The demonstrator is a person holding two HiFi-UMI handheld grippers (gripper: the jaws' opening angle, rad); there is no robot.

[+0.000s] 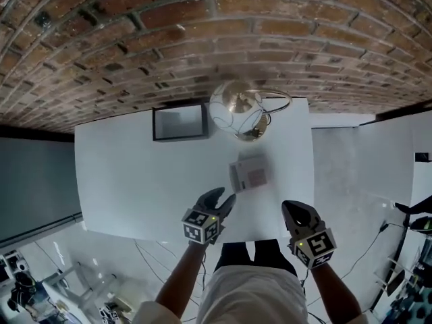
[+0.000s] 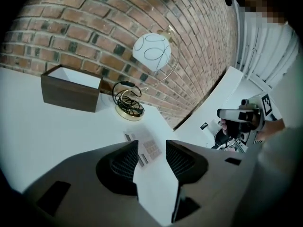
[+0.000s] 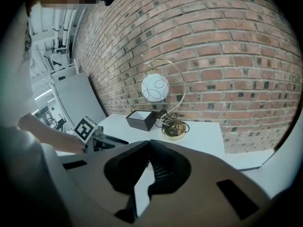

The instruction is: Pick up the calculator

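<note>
A pale grey rectangular calculator (image 1: 249, 173) with pinkish keys lies flat near the middle of a white rectangular table (image 1: 128, 181), well clear of every edge. In the head view a lamp with a white glass globe and a gold wire arc (image 1: 237, 108) stands at its 12 o'clock. A dark brown open box (image 1: 154, 123) sits at its 10 o'clock, against a red brick wall (image 1: 202, 32).

The left gripper (image 1: 224, 196) hangs over the table's near part with the calculator at its 1 o'clock, just beyond the tips. Its fingers are released and spread, nothing pressed between the pads. In the left gripper view the calculator (image 2: 150, 148) shows through that gap, farther along the table.

The right gripper (image 1: 291, 208) hovers at the near table edge, the calculator at its 11 o'clock. Its fingers are clenched tip to tip on nothing.
</note>
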